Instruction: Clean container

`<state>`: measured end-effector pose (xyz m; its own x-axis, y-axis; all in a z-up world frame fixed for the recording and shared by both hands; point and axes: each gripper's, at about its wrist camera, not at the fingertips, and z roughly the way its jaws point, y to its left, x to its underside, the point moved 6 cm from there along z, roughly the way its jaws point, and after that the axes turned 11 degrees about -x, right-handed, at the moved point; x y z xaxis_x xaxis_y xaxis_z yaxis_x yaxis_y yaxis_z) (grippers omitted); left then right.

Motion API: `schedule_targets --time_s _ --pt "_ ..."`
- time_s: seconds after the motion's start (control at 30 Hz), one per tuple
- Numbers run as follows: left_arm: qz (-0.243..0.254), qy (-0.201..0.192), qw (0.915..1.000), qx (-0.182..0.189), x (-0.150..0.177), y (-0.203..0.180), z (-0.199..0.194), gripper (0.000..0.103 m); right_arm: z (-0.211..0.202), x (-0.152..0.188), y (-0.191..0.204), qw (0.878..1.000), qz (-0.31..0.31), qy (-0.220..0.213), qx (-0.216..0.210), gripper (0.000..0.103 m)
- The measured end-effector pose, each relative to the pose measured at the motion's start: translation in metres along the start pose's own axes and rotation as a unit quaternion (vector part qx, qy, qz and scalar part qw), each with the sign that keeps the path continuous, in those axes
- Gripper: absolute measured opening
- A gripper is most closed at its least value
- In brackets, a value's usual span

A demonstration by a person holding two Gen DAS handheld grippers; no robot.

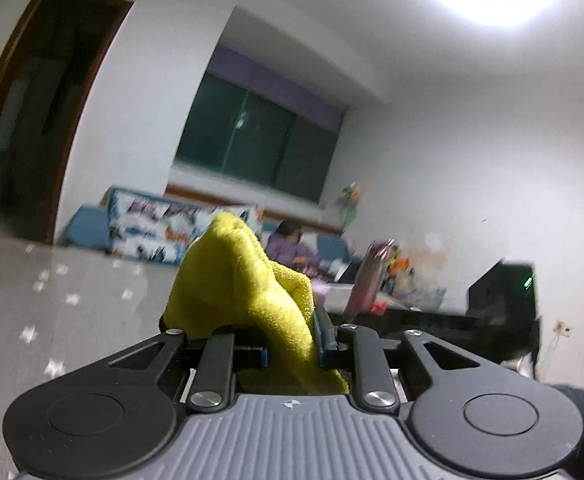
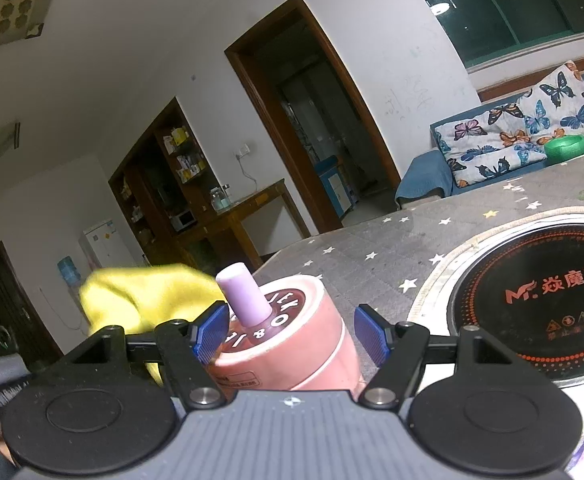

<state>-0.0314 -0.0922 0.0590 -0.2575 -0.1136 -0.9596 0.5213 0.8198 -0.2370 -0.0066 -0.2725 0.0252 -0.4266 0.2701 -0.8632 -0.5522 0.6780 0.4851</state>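
Left claw (image 1: 292, 340) pinches a yellow cloth (image 1: 243, 280); right claw (image 2: 289, 334) clasps the pink container (image 2: 292, 340) above the table (image 2: 372, 240) edge.

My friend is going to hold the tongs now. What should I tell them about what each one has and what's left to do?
Left tongs: shut on the fluffy yellow cloth, lifted above the grey star-patterned tablecloth.
Right tongs: around the pink cylindrical container with a lilac spout; the left pad touches it, the right pad shows a gap, but the container looks held up and tilted.
In the right view the cloth sits just left of the container, not clearly touching it.
Done: both things picked up.
Left: wipe the container with the cloth; whether any wiping has happened can't be told.
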Motion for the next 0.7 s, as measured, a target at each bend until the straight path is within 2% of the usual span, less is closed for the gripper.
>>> schedule_targets --time_s 0.23,0.53,0.7 --pt "0.003 0.019 0.9998 0.008 0.015 -0.001 0.012 0.023 0.0 0.0 -0.002 1.0 0.003 0.0 -0.001 0.074" --pt "0.018 0.049 0.9986 -0.004 0.036 -0.002 0.017 0.023 0.001 0.0 -0.001 1.0 0.004 0.001 -0.002 0.075" --pt "0.016 0.08 0.9965 -0.013 0.054 0.0 0.024 0.023 0.002 0.001 0.001 1.0 0.003 0.003 -0.002 0.075"
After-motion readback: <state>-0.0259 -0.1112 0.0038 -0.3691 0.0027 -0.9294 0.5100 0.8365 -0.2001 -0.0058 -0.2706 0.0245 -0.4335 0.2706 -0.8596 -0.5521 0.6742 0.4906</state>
